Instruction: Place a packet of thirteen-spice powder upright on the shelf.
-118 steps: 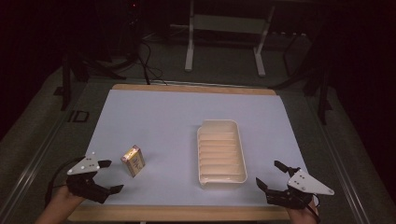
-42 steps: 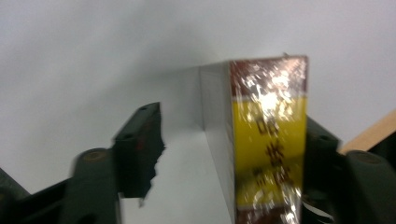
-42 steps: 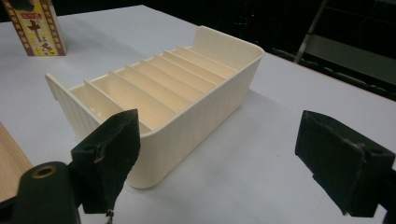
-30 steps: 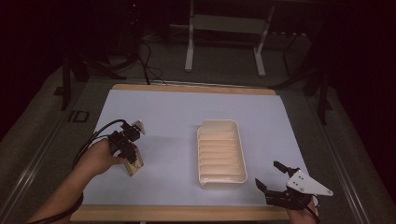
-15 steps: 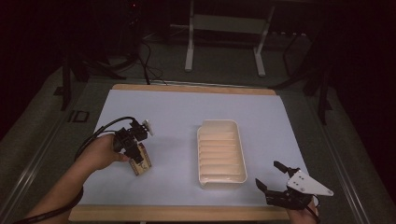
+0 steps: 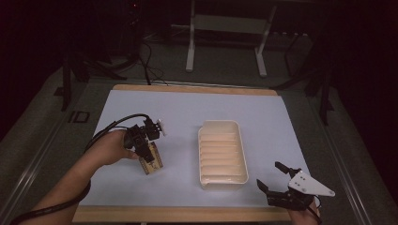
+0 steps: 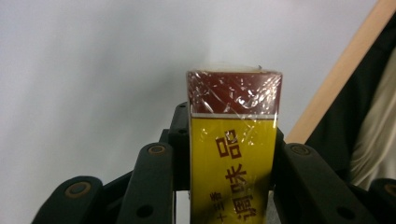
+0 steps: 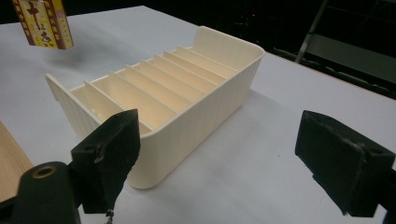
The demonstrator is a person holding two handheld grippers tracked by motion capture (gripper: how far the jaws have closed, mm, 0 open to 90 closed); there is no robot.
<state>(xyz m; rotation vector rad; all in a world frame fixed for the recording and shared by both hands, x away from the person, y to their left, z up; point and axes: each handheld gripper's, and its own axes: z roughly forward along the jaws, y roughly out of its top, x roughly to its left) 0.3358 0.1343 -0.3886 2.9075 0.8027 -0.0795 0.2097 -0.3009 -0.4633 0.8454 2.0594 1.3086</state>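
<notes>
Flanking packet point(image 6: 152, 161): slotted tray point(image 6: 222, 153) rightward

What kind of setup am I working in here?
Probably a lab or recording bench: a table under a pale mat, a cream slotted tray, dark surroundings, and metal stand legs behind.

yellow packet point(image 7: 231, 154), dark red top, red characters; cream divided tray point(image 6: 222, 153); pale blue mat point(image 6: 187, 112); black hand-held gripper pads point(image 8: 109, 154).

The left forearm reaches in from the lower left, its hand point(image 6: 110, 149) wrapped around the left hand-held gripper point(image 6: 149, 157), which points down with jaws clamped tight. The right hand-held gripper point(image 6: 277, 177) sits low at the near right, jaws spread wide, pointing up and leftward.
</notes>
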